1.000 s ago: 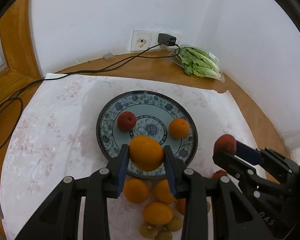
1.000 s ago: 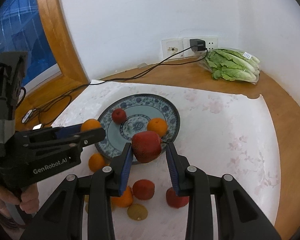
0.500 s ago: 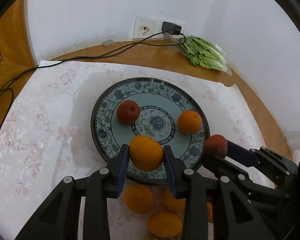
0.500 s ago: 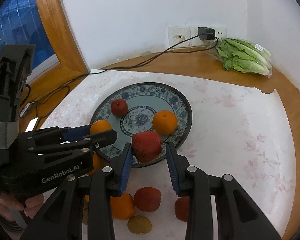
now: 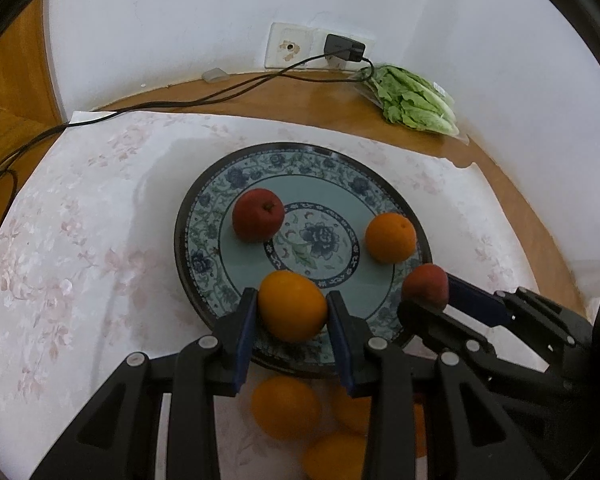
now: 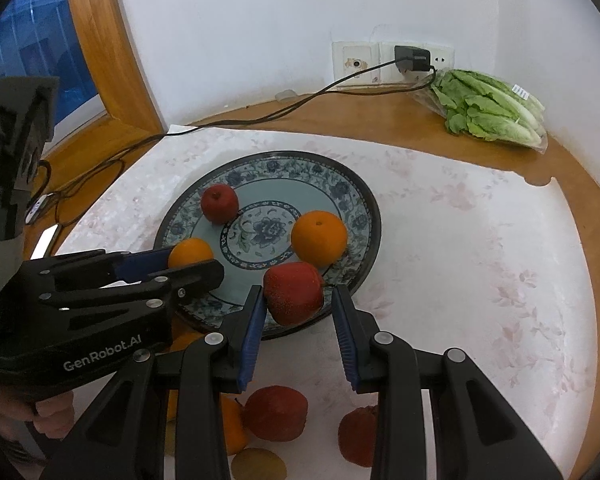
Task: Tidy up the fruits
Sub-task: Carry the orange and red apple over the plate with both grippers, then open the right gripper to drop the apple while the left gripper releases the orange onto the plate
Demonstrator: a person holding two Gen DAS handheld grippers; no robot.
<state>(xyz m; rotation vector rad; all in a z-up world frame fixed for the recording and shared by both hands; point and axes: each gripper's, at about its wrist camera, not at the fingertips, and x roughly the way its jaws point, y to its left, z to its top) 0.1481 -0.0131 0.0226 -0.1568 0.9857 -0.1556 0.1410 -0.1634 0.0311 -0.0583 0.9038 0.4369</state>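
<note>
Over the near rim of the plate [image 5: 204, 216] we hold two fruits at once. Our left tool [image 5: 292, 312] pinches an orange [image 5: 292, 306] between its blue pads; our right tool [image 6: 300, 300] pinches a red apple [image 6: 294, 292] the same way, and both fruits hang just above the plate's near edge.

On the plate lie a second apple [image 5: 258, 215] at the far left and a second orange [image 5: 391, 237] at the right. Near us on the worktop [image 6: 480, 280] wait more loose fruit [image 6: 275, 413].

Several things could go wrong. Our two tools sit close together, so if either swings inward the fingers may knock, and a jolt could shake a fruit free. Round fruit let go over the sloping rim could roll, either off onto the worktop or into the orange already there, nudging it toward the far edge. The apple seems gripped off-centre, toward the left pad, though the fisheye may exaggerate that; if so, it might twist out as we lower it. Pressing down on the rim could also tip the plate.
</note>
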